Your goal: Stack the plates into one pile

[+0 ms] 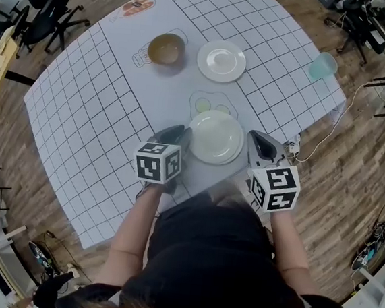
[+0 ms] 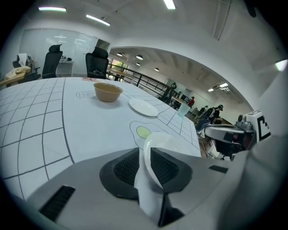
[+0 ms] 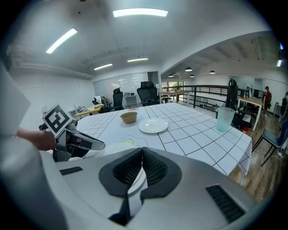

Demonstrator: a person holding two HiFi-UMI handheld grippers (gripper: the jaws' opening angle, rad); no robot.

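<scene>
Left gripper (image 1: pixel 179 136) fingers are slack around the near plate (image 1: pixel 214 136) rim; right gripper (image 1: pixel 255 141) fingers are clamped on the opposite rim. Plate looks down on counter (image 1: pixel 102 107), far plate (image 1: pixel 221 60) well apart. We're probably pre-lift: close left, then carry over.

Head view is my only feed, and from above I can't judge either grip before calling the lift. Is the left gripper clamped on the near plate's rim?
Observer: Seemingly not. In the left gripper view the rim of the near plate sits between the jaws of the left gripper, but they stand apart and the pads seem not to press it.
Operator: And the other side?
Observer: That one is gripping. The right gripper view shows the right gripper with its jaws closed on the plate's opposite rim.
</scene>
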